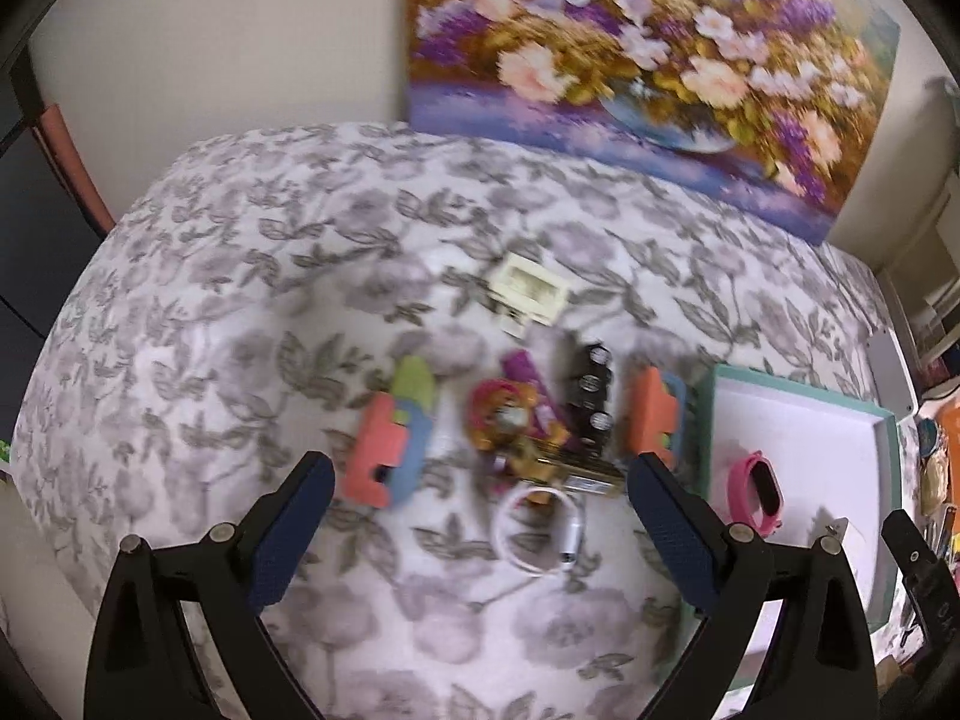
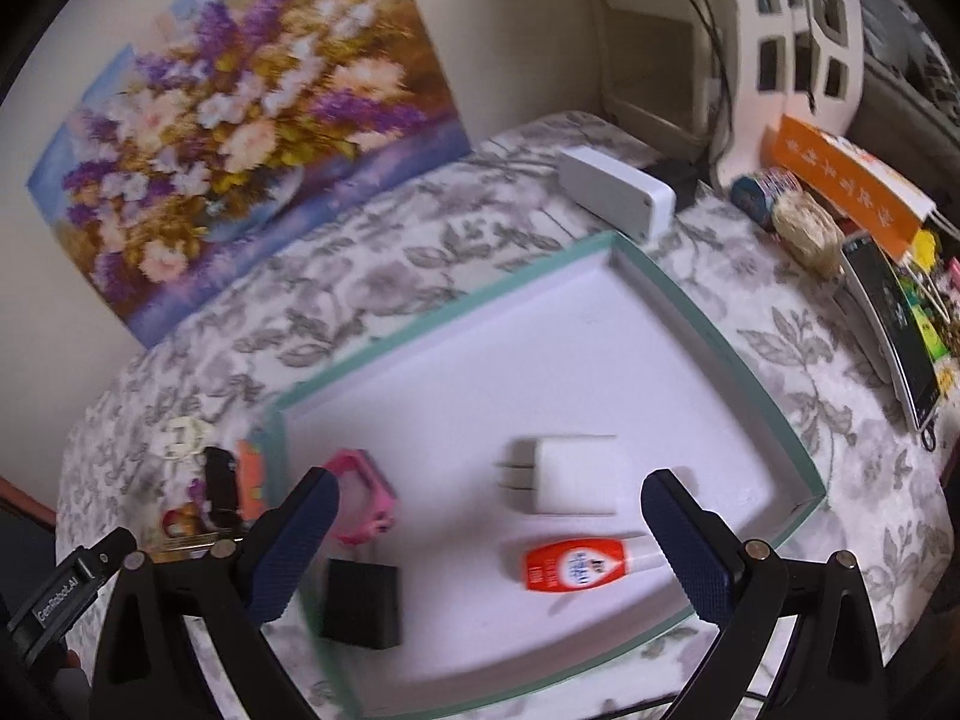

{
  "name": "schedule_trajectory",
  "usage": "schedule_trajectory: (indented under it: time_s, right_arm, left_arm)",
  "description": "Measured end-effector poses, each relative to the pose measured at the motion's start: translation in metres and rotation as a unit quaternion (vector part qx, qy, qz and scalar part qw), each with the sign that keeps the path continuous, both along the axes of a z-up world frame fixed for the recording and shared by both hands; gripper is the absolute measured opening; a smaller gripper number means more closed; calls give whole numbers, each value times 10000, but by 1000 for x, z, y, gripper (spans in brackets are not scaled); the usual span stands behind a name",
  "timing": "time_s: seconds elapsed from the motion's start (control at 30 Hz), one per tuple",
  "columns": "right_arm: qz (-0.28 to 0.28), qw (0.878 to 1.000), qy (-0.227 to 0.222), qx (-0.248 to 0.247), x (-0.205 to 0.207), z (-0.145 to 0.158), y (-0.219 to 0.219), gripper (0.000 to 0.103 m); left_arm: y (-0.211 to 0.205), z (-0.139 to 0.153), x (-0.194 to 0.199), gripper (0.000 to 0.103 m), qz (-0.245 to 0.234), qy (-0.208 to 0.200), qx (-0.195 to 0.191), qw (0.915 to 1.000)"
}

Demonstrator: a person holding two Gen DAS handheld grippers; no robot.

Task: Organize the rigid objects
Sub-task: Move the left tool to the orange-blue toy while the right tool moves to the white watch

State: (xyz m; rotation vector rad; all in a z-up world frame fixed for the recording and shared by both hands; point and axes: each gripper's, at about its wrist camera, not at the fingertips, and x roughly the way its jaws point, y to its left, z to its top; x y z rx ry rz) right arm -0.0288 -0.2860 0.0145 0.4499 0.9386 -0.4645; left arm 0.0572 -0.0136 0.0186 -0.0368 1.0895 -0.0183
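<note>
1. The left gripper (image 1: 480,474) has its jaws spread wide and holds nothing; it hangs above a table covered with a grey floral cloth (image 1: 240,312).
2. Between and just beyond its fingers lies a loose cluster of small items. A coiled white cable (image 1: 540,528) sits nearest, at 6 o'clock of the cluster.
3. At 9 o'clock of the cluster is a coral foam piece (image 1: 375,450), touching a blue and green piece (image 1: 414,396).
4. In the middle is a red and orange tangle (image 1: 504,414) too blurred to name, with a black cylindrical item (image 1: 591,390) at its 3 o'clock and a gold, shiny item (image 1: 576,471) at its 5 o'clock.
5. A cream rectangular part (image 1: 528,294) lies at 12 o'clock, apart from the rest. An orange foam piece (image 1: 645,414) lies at 3 o'clock, just beside the tray.
6. The right gripper (image 2: 489,510) is also wide open and empty, hanging over the teal-rimmed white tray (image 2: 720,324).
7. In the tray: a white plug adapter (image 2: 576,474) near the centre, a red and white tube (image 2: 576,564) at its 6 o'clock, a pink watch (image 2: 363,498) at its 9 o'clock, and a black block (image 2: 360,603) at 7 o'clock, by the near left rim.
8. A floral painting (image 2: 240,138) leans against the wall at 11 o'clock of the tray; a white box (image 2: 618,195) lies at the tray's 12 o'clock.
</note>
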Motion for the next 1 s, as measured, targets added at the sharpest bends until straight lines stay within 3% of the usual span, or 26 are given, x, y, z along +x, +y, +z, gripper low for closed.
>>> schedule_trajectory:
  time_s: [0.2, 0.33, 0.57, 0.77, 1.0]
  right_arm:
    - [569, 9981, -206, -117, 11, 16, 42, 102]
    - [930, 9954, -208, -56, 22, 16, 70, 102]
    - [1489, 9888, -24, 81, 41, -1, 114, 102]
    - [1817, 9822, 312, 361, 57, -30, 143, 102]
    - [2245, 9724, 602, 225, 69, -51, 174, 102]
  left_arm:
    - [35, 4, 3, 98, 275, 110, 34, 9996]
    - [59, 3, 6, 98, 523, 217, -199, 9982]
    - [76, -14, 16, 98, 649, 510, -178, 9964]
    - [74, -37, 26, 98, 476, 936, -116, 9944]
    - [83, -61, 39, 98, 540, 1249, -170, 9906]
